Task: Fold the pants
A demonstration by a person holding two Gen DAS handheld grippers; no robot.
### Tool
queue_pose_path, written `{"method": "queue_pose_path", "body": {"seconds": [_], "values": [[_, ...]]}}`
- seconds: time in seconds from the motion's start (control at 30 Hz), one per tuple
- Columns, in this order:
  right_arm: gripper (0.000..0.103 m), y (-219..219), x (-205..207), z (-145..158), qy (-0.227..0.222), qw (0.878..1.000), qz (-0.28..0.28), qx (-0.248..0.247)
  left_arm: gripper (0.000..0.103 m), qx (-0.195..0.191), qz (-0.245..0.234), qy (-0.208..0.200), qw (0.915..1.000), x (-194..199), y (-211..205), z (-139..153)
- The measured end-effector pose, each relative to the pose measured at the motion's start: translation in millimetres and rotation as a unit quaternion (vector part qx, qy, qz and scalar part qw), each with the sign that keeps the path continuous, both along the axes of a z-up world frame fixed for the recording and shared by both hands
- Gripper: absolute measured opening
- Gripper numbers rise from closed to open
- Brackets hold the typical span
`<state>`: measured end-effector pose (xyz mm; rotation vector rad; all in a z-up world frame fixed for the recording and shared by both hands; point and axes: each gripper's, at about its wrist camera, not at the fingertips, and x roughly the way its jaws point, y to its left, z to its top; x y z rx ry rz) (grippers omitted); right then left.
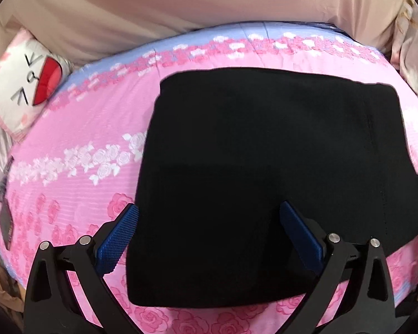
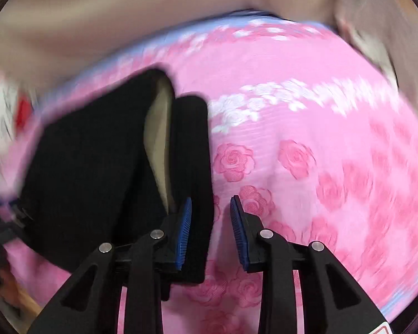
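Note:
The black pants (image 1: 264,172) lie folded into a compact rectangle on the pink rose-print bed cover (image 1: 78,128). My left gripper (image 1: 209,217) is open wide above the near edge of the pants, holding nothing. In the right wrist view the pants (image 2: 97,172) lie at the left, with a pale lining (image 2: 158,139) showing at the waistband opening. My right gripper (image 2: 211,206) is open at the right edge of the pants, its left finger over the black fabric, its right finger over the bed cover (image 2: 306,139). The right view is motion-blurred.
A white cartoon pillow with a red mouth (image 1: 28,83) lies at the far left of the bed. A beige wall or headboard (image 1: 209,0) runs behind the bed. The bed's blue-trimmed edge (image 1: 237,32) is at the back.

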<state>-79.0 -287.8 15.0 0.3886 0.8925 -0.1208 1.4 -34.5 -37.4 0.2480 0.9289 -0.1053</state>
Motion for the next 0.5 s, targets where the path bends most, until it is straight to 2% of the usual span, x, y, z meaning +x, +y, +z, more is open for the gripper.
{"method": "queue_pose_path", "body": {"seconds": [0.03, 0.1, 0.2, 0.3, 0.37, 0.4, 0.43, 0.47, 0.5], "values": [[0.029, 7, -6, 22, -0.04, 0.999, 0.009, -0.008, 0.098, -0.003, -0.005, -0.004, 1.0, -4, 2, 4], [0.029, 32, 1, 56, -0.072, 0.995, 0.055, -0.042, 0.098, -0.02, -0.004, -0.001, 0.9998, -8, 10, 8], [0.029, 70, 33, 69, -0.081, 0.987, 0.142, -0.003, 0.098, -0.059, 0.006, 0.019, 0.9981, -8, 25, 9], [0.029, 121, 79, 58, -0.062, 0.976, 0.208, -0.017, 0.098, -0.076, 0.013, 0.031, 0.9966, -9, 32, 10], [0.026, 140, 109, 36, -0.036, 0.97, 0.24, -0.016, 0.098, -0.068, 0.017, 0.024, 0.9972, -10, 37, 14], [0.021, 138, 120, 22, -0.016, 0.974, 0.224, -0.041, 0.098, -0.064, 0.018, 0.016, 0.9976, -11, 42, 17], [0.02, 118, 136, -1, 0.014, 0.98, 0.173, -0.093, 0.098, -0.06, 0.021, 0.008, 0.9979, -12, 48, 21], [0.011, 95, 140, -13, 0.013, 0.985, 0.16, -0.061, 0.098, -0.06, 0.024, 0.004, 0.9979, -12, 54, 22], [0.006, 66, 138, -19, -0.007, 0.988, 0.152, 0.031, 0.098, -0.063, 0.03, -0.002, 0.9976, -13, 63, 24]]}}
